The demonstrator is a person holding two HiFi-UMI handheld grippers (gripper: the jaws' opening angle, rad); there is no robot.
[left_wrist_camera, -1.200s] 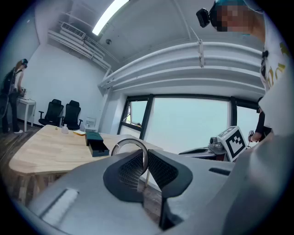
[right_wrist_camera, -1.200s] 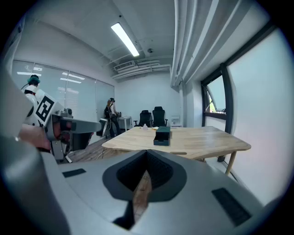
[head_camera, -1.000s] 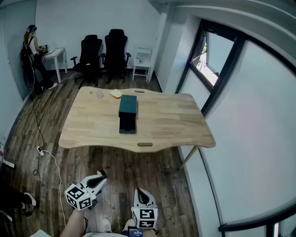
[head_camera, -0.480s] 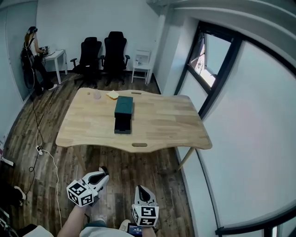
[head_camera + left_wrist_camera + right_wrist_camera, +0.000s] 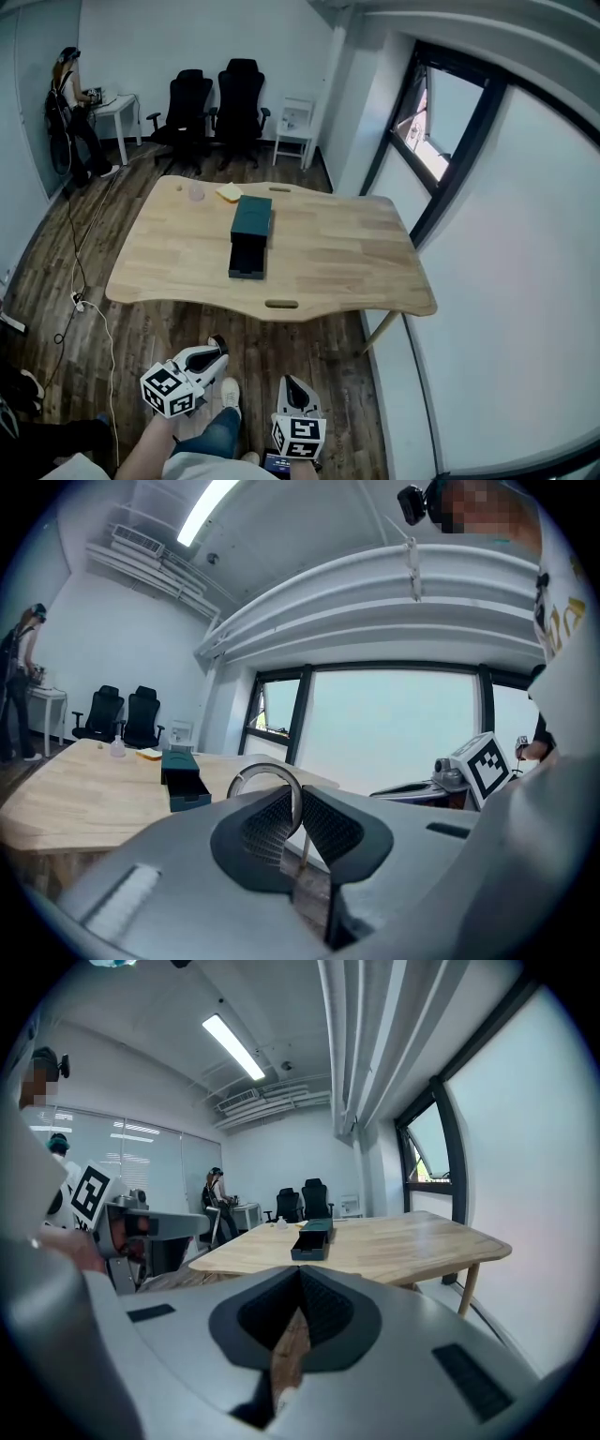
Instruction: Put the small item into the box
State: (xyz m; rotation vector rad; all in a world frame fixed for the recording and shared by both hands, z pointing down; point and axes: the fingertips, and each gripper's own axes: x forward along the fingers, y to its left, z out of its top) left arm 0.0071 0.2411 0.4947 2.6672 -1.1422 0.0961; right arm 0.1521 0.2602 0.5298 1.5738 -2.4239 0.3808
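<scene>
Gripping a thin metal ring [image 5: 263,767] between its pads, the left gripper [image 5: 292,803] holds it upright, with the upper arc of the hoop standing clear above the jaw tips. The right gripper [image 5: 300,1283] has its jaws closed together with nothing between them. Both are held low over the wooden floor, short of the near edge of the wooden table [image 5: 347,253] and well apart from it.

The dark green box [image 5: 251,225] lies on the table far ahead of both pairs of jaws, its drawer pulled out toward them. It sits ahead and to the left of the left jaws, and almost straight ahead of the right jaws. Beyond the box, farther from the jaws, sit a yellow pad [image 5: 230,192] and a small clear bottle [image 5: 196,192].
</scene>
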